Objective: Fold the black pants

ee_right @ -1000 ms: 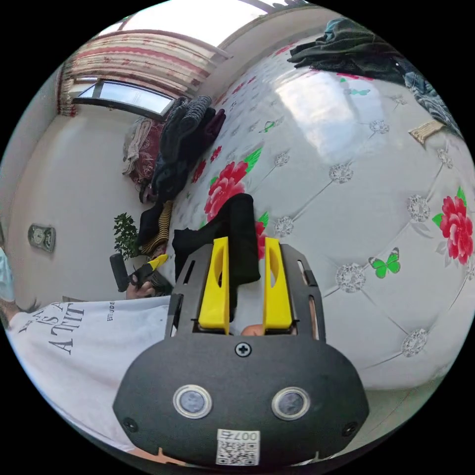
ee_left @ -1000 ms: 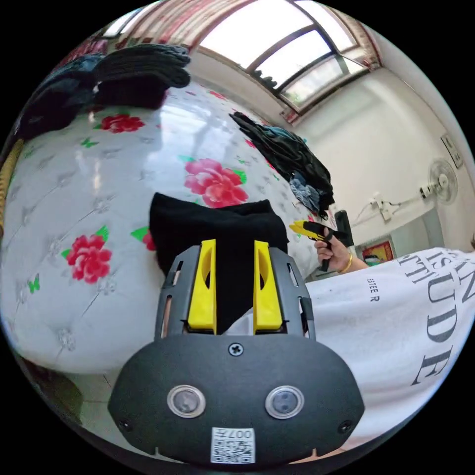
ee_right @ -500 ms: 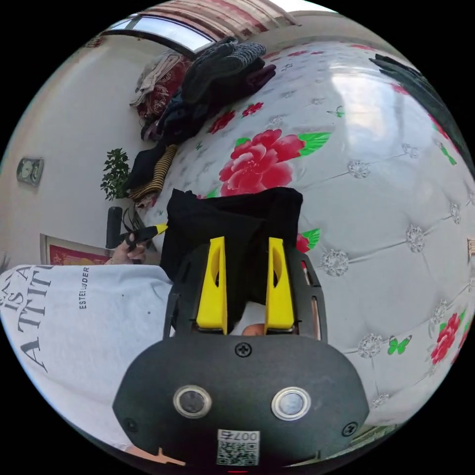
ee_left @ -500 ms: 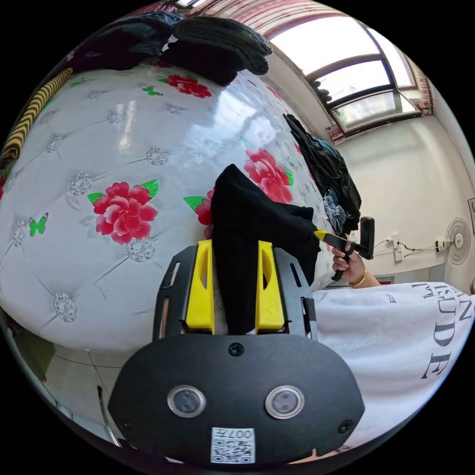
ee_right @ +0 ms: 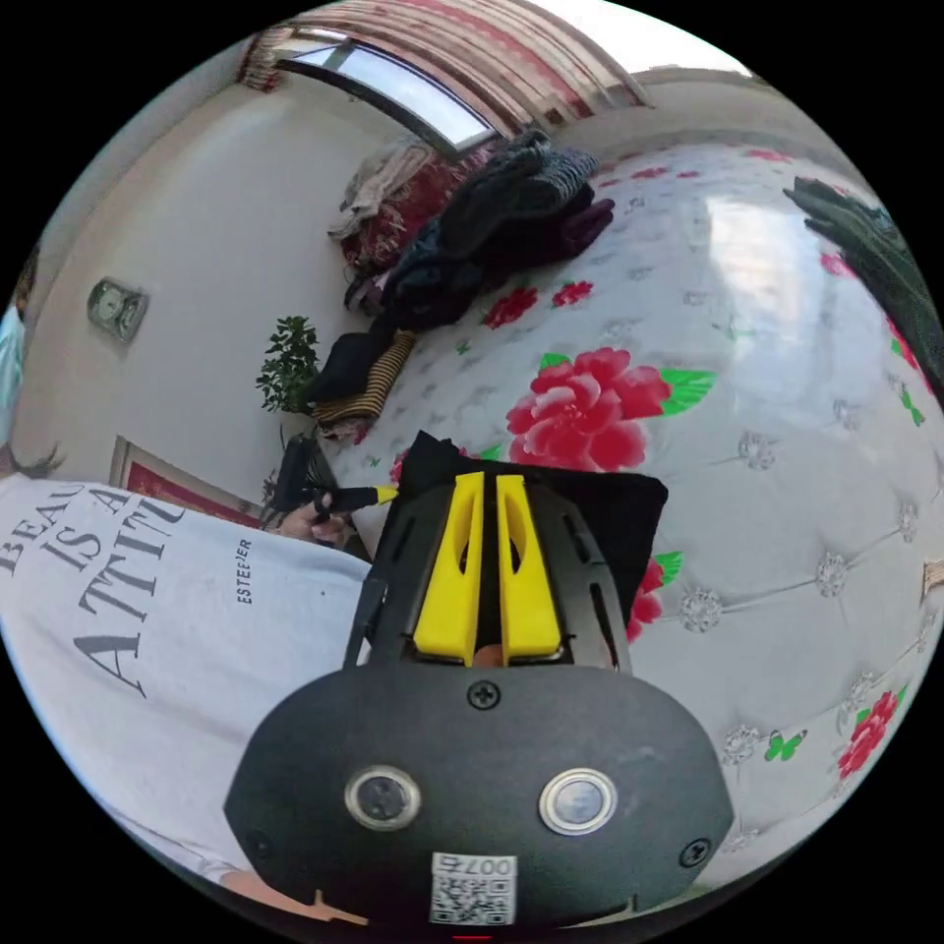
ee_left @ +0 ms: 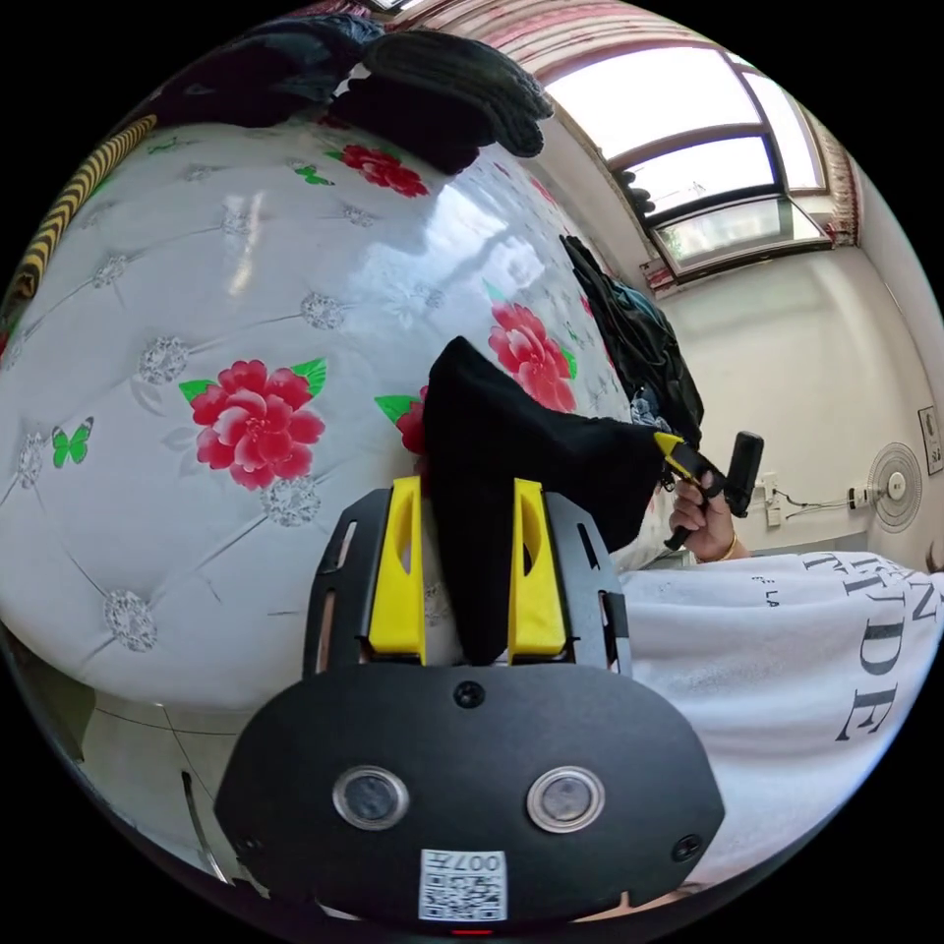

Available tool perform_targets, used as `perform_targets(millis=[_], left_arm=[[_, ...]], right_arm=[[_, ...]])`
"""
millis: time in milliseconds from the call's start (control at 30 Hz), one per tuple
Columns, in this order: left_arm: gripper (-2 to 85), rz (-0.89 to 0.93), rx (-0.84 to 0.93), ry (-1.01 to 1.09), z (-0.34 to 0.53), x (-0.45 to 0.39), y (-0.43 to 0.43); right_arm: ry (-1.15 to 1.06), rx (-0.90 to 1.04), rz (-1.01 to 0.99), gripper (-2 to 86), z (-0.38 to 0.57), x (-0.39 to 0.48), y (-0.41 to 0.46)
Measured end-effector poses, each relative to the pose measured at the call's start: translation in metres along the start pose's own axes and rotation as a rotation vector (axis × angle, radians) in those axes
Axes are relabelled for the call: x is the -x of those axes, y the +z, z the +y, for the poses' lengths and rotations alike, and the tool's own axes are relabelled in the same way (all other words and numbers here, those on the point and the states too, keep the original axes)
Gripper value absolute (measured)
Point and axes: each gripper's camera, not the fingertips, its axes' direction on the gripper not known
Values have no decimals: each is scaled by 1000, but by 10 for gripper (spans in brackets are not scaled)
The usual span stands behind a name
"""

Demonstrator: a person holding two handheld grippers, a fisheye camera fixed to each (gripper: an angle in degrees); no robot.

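The black pants (ee_left: 521, 452) lie folded into a small thick stack near the edge of a white quilted bed (ee_left: 197, 295) printed with red flowers. My left gripper (ee_left: 464, 484) is open, with one end of the stack between its yellow jaws and a sliver of bed showing beside the cloth. In the right gripper view my right gripper (ee_right: 489, 479) has its jaws nearly together on the near edge of the pants (ee_right: 619, 511). The right gripper (ee_left: 674, 447) pinches the stack's far corner in the left gripper view. The left gripper (ee_right: 379, 492) touches the other corner in the right gripper view.
A heap of dark clothes (ee_left: 442, 79) sits at the head of the bed, and another dark pile (ee_left: 639, 334) lies along its far side. The person's white printed shirt (ee_left: 787, 669) is close beside the bed. A potted plant (ee_right: 288, 364) stands by the wall.
My right gripper's jaws have gone from wide apart around the pants to nearly together on them. The left jaws keep the same gap. Both cameras have swung.
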Motion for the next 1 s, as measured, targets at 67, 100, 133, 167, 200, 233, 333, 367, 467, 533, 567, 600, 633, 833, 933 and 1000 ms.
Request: perform_targets(millis=[67,100,133,167,200,233,333,367,467,533,567,600,633,833,933,1000], left_arm=[[129,9,-23,1,2,9,-6],[131,17,-31,-3,4,16,-8],[132,25,-35,-11,5,24,-8],[132,30,-36,-14,6,28,-7],[134,37,-29,-22,7,35,-3],[137,46,-8,-34,7,41,3],[139,52,24,-19,11,46,10],[139,42,31,-13,13,47,12],[131,37,61,-11,19,59,24],[110,84,63,-37,16,74,30],[102,101,74,-39,14,77,33],[82,125,115,-47,9,82,42],[65,112,138,-49,4,85,49],[36,197,67,66,-59,82,12],[35,220,-4,199,-135,69,-39],[35,217,-65,289,-190,56,-81]], right_arm=[[-80,-35,55,12,-9,20,-17],[-99,-13,115,16,-17,24,-18],[-103,15,187,22,-24,19,-12],[-103,31,223,27,-25,14,-5],[-59,84,287,36,-25,-7,12],[26,173,306,46,-25,-34,28],[119,124,192,73,-10,-65,4],[138,103,180,77,-5,-70,-4],[244,83,167,91,24,-106,-32],[336,135,80,89,44,-139,-30],[350,150,39,88,47,-145,-26],[373,192,-53,85,51,-154,-15],[394,182,-91,82,52,-158,-12],[232,120,-160,68,-26,-117,-51],[98,19,-210,62,-120,-79,-86],[9,-51,-223,60,-188,-53,-108]])
